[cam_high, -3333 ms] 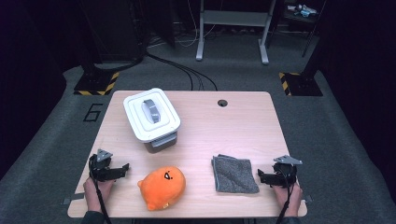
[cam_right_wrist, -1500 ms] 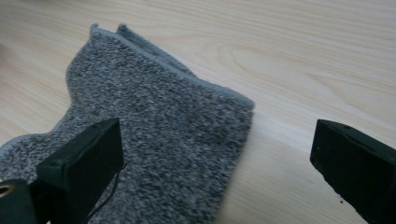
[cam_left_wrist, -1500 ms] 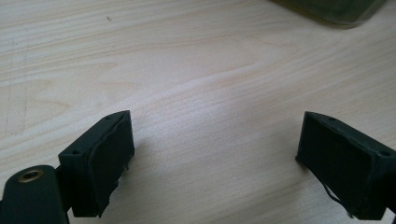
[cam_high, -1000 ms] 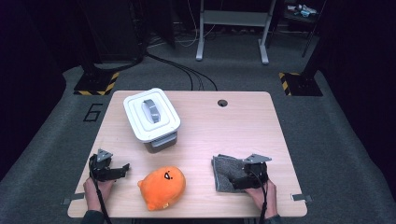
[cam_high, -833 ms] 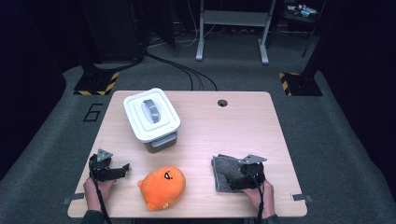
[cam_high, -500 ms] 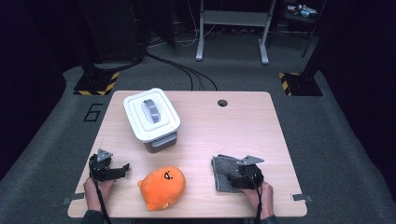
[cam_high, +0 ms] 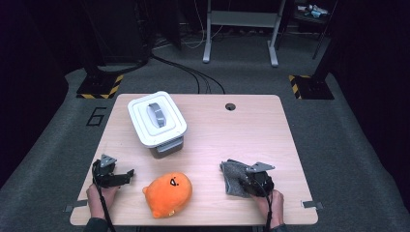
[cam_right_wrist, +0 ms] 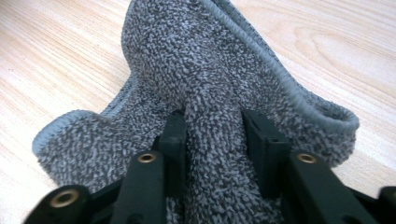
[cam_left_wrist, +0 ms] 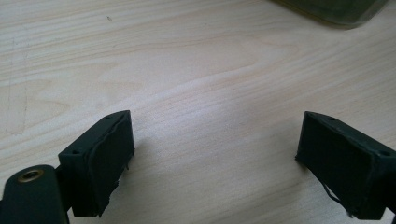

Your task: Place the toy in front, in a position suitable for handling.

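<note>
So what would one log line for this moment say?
right gripper: jaws just closing, pinching fold of grey cloth | left gripper: open over bare table | orange plush: untouched

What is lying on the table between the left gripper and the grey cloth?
In the high view, the orange plush toy lies between the left gripper and the grey cloth.

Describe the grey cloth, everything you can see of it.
The cloth is a small dark grey terry towel with a nubbly pile and a lighter stitched hem. It lies on the wooden table near its front right edge, right of the orange plush. It is no longer flat: the right gripper has just been closing, and its fingers pinch a raised fold in the middle, with the edges bunched up around it.
</note>
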The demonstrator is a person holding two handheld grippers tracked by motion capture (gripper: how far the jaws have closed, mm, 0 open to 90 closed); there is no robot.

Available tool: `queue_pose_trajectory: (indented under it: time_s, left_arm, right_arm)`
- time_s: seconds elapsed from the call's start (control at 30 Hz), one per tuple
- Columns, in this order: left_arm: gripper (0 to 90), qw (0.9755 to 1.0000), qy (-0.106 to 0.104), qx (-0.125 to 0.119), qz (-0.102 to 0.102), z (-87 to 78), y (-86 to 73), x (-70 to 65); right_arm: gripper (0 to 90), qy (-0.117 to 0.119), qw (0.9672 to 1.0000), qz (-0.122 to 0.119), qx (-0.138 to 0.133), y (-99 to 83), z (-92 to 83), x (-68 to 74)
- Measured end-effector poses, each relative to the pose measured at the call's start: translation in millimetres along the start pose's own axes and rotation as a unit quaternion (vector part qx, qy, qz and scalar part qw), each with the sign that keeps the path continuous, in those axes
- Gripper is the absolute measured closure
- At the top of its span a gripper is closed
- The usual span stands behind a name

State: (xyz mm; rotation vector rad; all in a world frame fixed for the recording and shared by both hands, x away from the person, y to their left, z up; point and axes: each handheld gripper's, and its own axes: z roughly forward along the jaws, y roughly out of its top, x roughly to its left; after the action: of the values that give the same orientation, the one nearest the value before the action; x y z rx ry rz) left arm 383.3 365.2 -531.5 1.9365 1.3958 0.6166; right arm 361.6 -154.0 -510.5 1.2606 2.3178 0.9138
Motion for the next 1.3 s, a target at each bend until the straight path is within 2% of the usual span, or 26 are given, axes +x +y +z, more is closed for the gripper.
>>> queue_pose_trajectory:
  time_s: [0.3, 0.33, 0.37, 0.6, 1.0, 1.3]
  left_arm:
    - [10.7, 1.0, 0.0, 0.0, -0.001, -0.1, 0.0, -0.1]
    - [10.7, 1.0, 0.0, 0.0, -0.001, 0.0, 0.0, -0.1]
    - [10.7, 1.0, 0.0, 0.0, -0.001, 0.0, 0.0, -0.1]
    - [10.7, 1.0, 0.0, 0.0, -0.001, 0.0, 0.0, -0.1]
    - [10.7, 1.0, 0.0, 0.0, -0.001, -0.1, 0.0, -0.1]
    - [10.7, 1.0, 0.0, 0.0, -0.001, -0.1, 0.0, -0.1]
  right_arm:
    - [72.1, -0.001, 0.9999, 0.005, -0.01, -0.5, -3.4, -1.1]
    - [72.3, -0.002, 0.9999, 0.014, -0.009, -0.5, -4.8, -0.2]
    - [72.3, -0.002, 0.9999, 0.006, -0.013, 0.0, -5.4, -1.9]
    - [72.4, -0.011, 0.9995, 0.006, -0.029, 3.1, -15.4, -7.2]
    - [72.2, -0.032, 0.9984, 0.01, -0.045, 9.6, -28.8, -23.8]
    - [71.9, -0.05, 0.997, 0.027, -0.052, 13.3, -36.7, -40.4]
